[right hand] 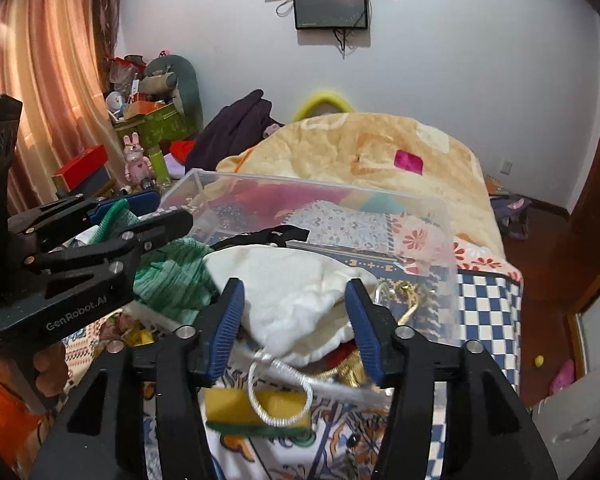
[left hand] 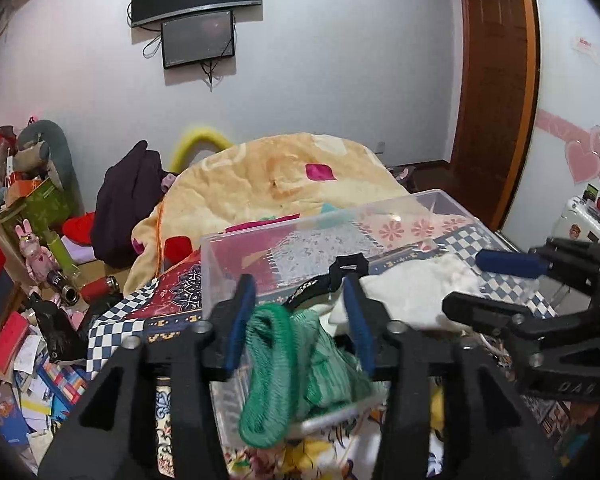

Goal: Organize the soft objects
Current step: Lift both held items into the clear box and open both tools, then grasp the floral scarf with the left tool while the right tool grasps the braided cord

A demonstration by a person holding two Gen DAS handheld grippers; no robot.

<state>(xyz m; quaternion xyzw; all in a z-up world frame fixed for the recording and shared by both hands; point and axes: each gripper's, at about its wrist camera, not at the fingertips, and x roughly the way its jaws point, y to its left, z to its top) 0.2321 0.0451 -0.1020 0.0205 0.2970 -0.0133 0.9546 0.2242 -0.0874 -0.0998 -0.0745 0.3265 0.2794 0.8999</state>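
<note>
A clear plastic bin (left hand: pixel 300 236) stands on the patterned bed and also shows in the right wrist view (right hand: pixel 380 200). In it lie a green knit cloth (left hand: pixel 296 364), a white fluffy pouch (right hand: pixel 296 292) and a black strap (left hand: pixel 340 272). My left gripper (left hand: pixel 298 320) is open over the bin's near edge, with the green cloth (right hand: pixel 172 276) between and below its fingers. My right gripper (right hand: pixel 296 316) is open around the white pouch (left hand: pixel 416 284). A yellow sponge (right hand: pixel 256 408) with a silver cord loop lies just below it.
A folded yellow blanket (left hand: pixel 284 176) and a dark garment (left hand: pixel 128 196) lie behind the bin. Toys, boxes and papers clutter the floor at left (left hand: pixel 32 280). Two screens hang on the wall (left hand: pixel 198 0). A wooden door (left hand: pixel 496 80) stands at right.
</note>
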